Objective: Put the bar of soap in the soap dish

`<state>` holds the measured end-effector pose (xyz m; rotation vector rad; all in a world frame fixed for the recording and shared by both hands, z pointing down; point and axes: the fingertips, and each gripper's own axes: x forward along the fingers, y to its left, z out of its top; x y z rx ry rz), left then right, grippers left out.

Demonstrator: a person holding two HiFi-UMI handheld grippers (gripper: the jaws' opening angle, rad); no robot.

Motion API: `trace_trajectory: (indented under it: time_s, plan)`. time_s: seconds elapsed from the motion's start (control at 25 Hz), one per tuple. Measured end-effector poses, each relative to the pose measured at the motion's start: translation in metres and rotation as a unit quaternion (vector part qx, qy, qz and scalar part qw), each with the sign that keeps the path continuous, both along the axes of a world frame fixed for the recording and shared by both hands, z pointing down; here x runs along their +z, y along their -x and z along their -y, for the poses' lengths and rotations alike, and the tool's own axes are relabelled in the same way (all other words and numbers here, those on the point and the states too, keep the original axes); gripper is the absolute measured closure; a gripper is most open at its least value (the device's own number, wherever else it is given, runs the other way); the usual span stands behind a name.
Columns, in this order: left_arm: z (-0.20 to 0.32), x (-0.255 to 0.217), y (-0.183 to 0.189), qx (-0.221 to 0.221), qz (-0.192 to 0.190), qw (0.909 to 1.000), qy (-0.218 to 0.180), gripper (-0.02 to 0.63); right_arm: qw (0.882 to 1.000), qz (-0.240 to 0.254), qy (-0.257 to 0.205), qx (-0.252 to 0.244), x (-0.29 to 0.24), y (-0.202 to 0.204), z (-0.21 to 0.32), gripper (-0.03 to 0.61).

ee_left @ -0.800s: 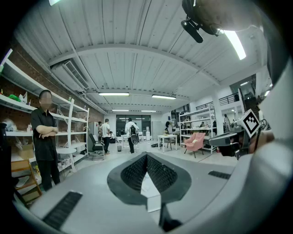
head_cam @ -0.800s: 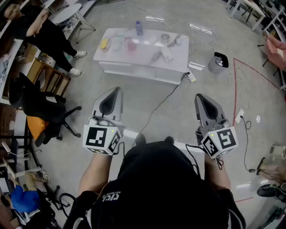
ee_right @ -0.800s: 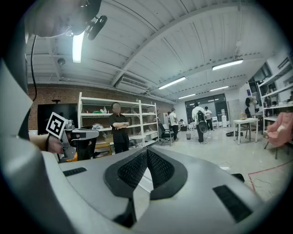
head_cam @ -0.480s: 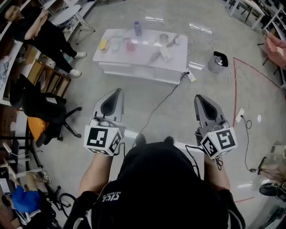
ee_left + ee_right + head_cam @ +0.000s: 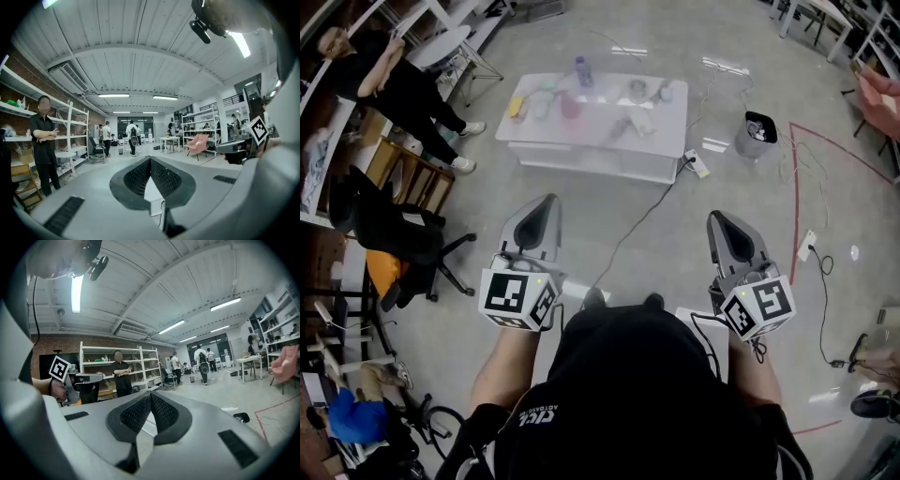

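Well, my left tool [image 5: 548,200] has its jaws pressed together with nothing between them, and my right tool [image 5: 717,217] is the same: closed and empty. Both point a little below level, well apart from each other, above the floor [image 5: 656,244]. The white bench [image 5: 670,120] stands at twelve o'clock, far from both tools. Small things lie scattered on it, with a bottle [image 5: 580,66] near its far edge. I cannot pick out the soap or dish among them. A bin [image 5: 756,133] stands at three o'clock of the bench.
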<state>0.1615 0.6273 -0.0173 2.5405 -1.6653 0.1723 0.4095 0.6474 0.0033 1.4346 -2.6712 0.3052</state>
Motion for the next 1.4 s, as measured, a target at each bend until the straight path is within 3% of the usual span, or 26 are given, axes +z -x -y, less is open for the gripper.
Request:
trace_trajectory:
  time_s: [0.28,0.56,0.84,1.4]
  plan:
    - [-0.01,0.004,-0.019,-0.019,-0.004,0.9998,0.008,0.604,1.0,0.002,0.021,-0.01,0.014,-0.026,-0.007,0.563]
    - [0.006,0.016,-0.011,-0.028,-0.015,0.9993,0.017,0.604,0.999,-0.003,0.032,-0.023,0.018,-0.016,0.011,0.563]
    - [0.065,0.037,0.008,-0.036,-0.023,0.9989,0.02,0.604,0.999,-0.019,0.046,-0.021,0.027,-0.003,0.064,0.563]
    - [0.185,0.044,0.068,-0.024,-0.037,0.9988,0.021,0.604,0.998,-0.027,0.05,-0.021,0.025,0.069,0.189,0.563]
